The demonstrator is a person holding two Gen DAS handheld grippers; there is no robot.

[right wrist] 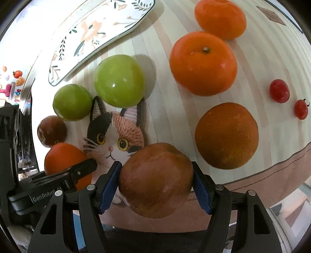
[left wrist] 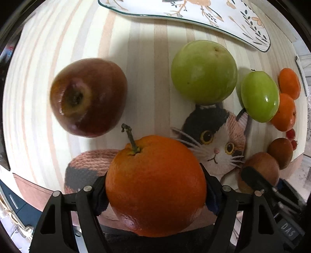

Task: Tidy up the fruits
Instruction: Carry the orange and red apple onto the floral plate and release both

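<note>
A large orange [left wrist: 155, 184] with a short stem sits between the padded fingers of my left gripper [left wrist: 155, 179], which is shut on it from both sides. My right gripper [right wrist: 155, 165] is shut on a reddish-brown apple [right wrist: 155, 179], its blue pads pressed to both flanks. Both fruits hang over a cat-face mat [right wrist: 114, 136] on the striped wooden table [left wrist: 136, 58]. A dark red apple [left wrist: 88, 97] lies left of the mat. In the right wrist view the left gripper [right wrist: 81, 169] shows at the left with its orange [right wrist: 62, 155].
Two green fruits [left wrist: 204, 71] [left wrist: 260, 96] lie beside the mat. Two tangerines [right wrist: 203, 63] [right wrist: 220, 18], another orange [right wrist: 226, 135] and two cherry tomatoes [right wrist: 279, 90] [right wrist: 300, 109] lie on the table. A floral plate [right wrist: 97, 35] lies at the far edge.
</note>
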